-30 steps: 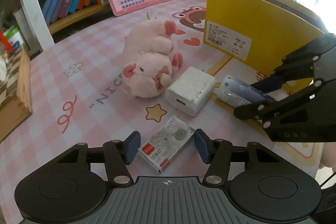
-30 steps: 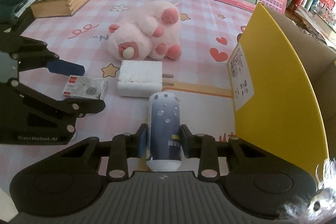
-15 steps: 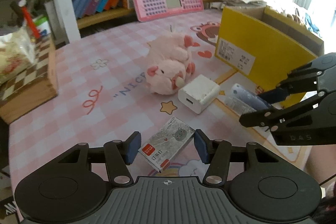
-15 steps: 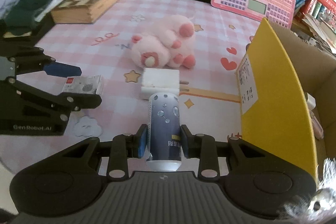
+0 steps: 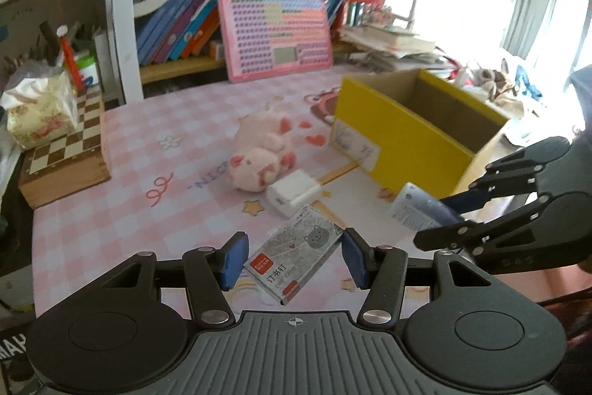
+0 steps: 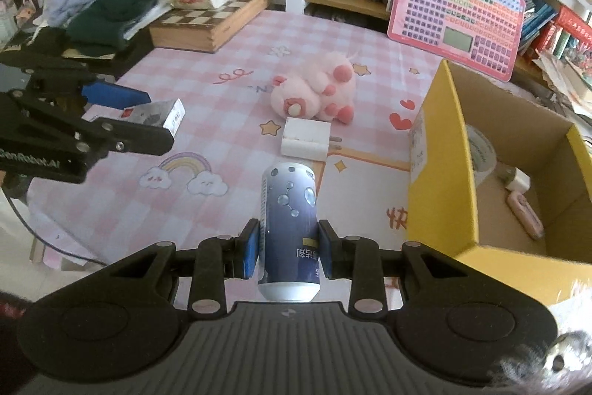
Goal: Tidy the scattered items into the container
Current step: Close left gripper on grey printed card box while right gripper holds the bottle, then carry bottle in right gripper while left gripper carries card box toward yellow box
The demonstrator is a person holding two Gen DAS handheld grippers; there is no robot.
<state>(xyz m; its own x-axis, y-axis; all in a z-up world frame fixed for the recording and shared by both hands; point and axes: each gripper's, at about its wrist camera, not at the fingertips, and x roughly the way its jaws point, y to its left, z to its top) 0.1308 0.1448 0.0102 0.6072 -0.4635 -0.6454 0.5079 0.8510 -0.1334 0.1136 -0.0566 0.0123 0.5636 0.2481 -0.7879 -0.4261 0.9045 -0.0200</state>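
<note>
1. The yellow cardboard box (image 6: pixel 436 169) stands open-topped ahead and to the right of the right gripper's jaws; a tape roll (image 6: pixel 481 154) and a few small things lie on its floor.
2. The pink checked tablecloth (image 6: pixel 229 121) spreads out under both grippers.
3. A pink plush toy (image 6: pixel 314 91) lies well ahead of both sets of jaws, with the white charger (image 6: pixel 305 139) just in front of it, nearer the jaws.
4. The right gripper (image 6: pixel 288 248) has its blue pads pressed on either side of a dark blue bottle (image 6: pixel 289 221), holding it clear of the cloth with its far end pointing forward, just left of the box wall.
5. The left gripper (image 5: pixel 294 258) is partly closed around a staple box (image 5: pixel 294 254) that sits slantwise between its pads; in the right wrist view the box is off the table. The right-hand pad touches its corner, while a slight gap shows at the left-hand pad, so I cannot tell how firm the grip is.
</note>
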